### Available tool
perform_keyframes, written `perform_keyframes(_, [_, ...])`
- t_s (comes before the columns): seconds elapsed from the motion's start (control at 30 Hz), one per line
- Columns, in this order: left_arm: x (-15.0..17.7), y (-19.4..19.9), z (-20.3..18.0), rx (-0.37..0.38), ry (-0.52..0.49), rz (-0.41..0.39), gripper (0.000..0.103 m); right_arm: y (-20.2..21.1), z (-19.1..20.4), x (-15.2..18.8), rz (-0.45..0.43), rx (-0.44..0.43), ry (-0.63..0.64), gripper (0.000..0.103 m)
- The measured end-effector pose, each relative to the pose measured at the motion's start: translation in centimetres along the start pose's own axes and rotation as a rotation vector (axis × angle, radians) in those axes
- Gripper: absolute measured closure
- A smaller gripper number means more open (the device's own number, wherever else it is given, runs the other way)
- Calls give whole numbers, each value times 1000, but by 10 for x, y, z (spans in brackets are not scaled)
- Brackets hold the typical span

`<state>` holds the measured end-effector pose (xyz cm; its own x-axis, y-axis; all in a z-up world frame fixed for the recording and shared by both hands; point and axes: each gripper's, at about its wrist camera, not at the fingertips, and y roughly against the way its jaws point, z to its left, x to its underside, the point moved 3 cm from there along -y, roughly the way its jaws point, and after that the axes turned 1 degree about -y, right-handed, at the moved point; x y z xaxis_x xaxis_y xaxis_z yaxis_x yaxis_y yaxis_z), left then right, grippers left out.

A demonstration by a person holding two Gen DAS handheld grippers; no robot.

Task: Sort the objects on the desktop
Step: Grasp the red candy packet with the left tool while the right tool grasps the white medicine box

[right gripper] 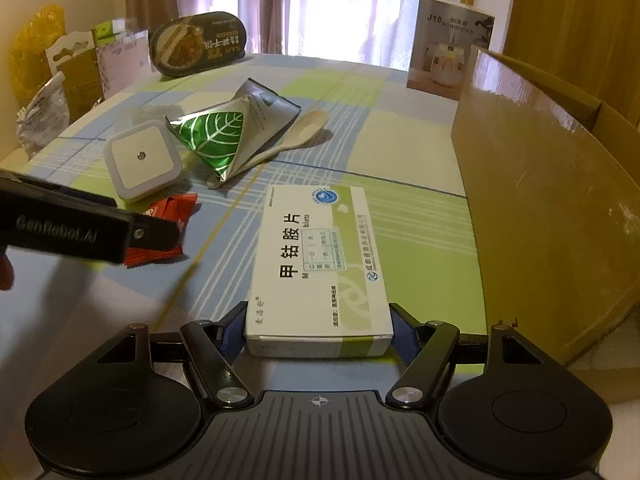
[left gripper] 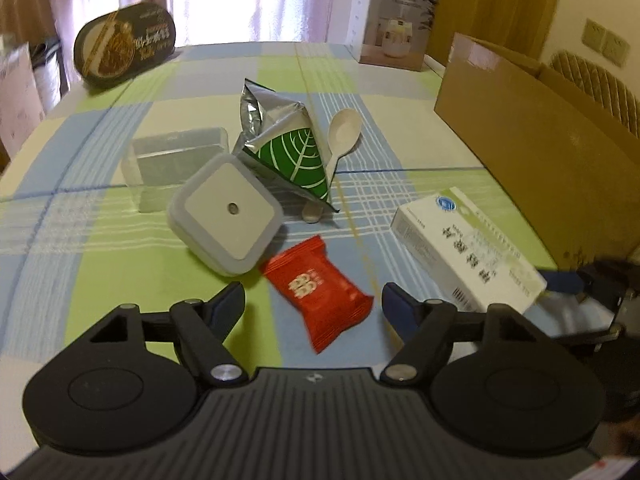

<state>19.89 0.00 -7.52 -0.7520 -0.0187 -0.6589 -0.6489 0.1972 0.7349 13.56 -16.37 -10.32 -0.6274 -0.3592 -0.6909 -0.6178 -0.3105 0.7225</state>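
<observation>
Desktop objects lie scattered on the checked tablecloth point(left gripper: 100, 216), none visibly sorted so far; the cardboard box point(right gripper: 560, 184) at the right edge looks like the likely bin, though its inside is hidden. Going left to right in the left wrist view: a clear plastic case point(left gripper: 176, 156), boxy and translucent; a white square night light point(left gripper: 230, 210) with rounded corners and a small sensor dot; a crinkled foil pouch point(left gripper: 288, 148), silver with a green leaf print, lying over a smooth cream spoon point(left gripper: 342, 132); a glossy red candy wrapper point(left gripper: 316, 292); then the white medicine box point(right gripper: 320, 268), flat printed card. Left gripper point(left gripper: 312, 304) has its jaws spread wide on either side of the red wrapper, holding nothing. Right gripper point(right gripper: 318, 328) has its blue pads pressed against the near end of the medicine box, gripping it close to the cardboard box. My judgement: the sort is barely begun, with one item in hand and five left on the cloth
</observation>
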Motion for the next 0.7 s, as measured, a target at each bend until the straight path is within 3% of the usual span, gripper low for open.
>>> perform_keyframes(0.07, [-1,-5,1,23,45,13,31,-1,-1,-1,-3,1,1,33])
perform_keyframes(0.2, [-2,-15,-5,-31,-14,20,40,-2,-4,-1,-2,-7,-12,31])
perform_keyframes(0.27, [-4,-17,-7,-50,-38,21,48,-3,-5,-2,1,-9,-21,31])
perform_keyframes(0.33, [-5,-18,-8,-58,-55,23,65,-3,-6,-3,3,-12,-27,31])
perform_keyframes(0.7, [28,13,-19,-14,-212,56,66,14,-6,2,30,-56,-65,34])
